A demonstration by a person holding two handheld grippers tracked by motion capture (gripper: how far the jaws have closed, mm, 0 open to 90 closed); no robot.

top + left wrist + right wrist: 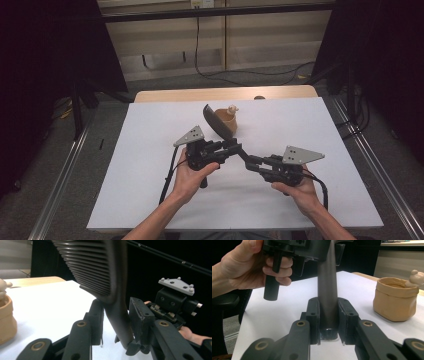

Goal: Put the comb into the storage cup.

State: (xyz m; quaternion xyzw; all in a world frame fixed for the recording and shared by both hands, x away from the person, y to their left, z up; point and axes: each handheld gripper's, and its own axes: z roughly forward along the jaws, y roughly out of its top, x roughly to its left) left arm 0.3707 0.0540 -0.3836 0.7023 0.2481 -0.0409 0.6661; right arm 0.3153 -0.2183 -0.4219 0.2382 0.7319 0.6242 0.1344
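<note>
Clamped on the lower end of a dark grey ribbed plastic paddle's handle (327, 290), the right gripper (328, 322) presses both black pads flat against the stem. Farther up the same handle, the left gripper (116, 322) has the stem between its pads: one pad touches it, while the pad on the other side stands just clear, so its grip is narrow but not plainly tight. From the high view, both grippers meet near the middle of the white table sheet (150, 150), holding the paddle slanted, its broad ribbed blade (214, 120) raised toward the far edge. Just beside that blade stands a small tan crumpled pot (227, 121) with a pale beige figure (232, 109) on its rim.
</note>
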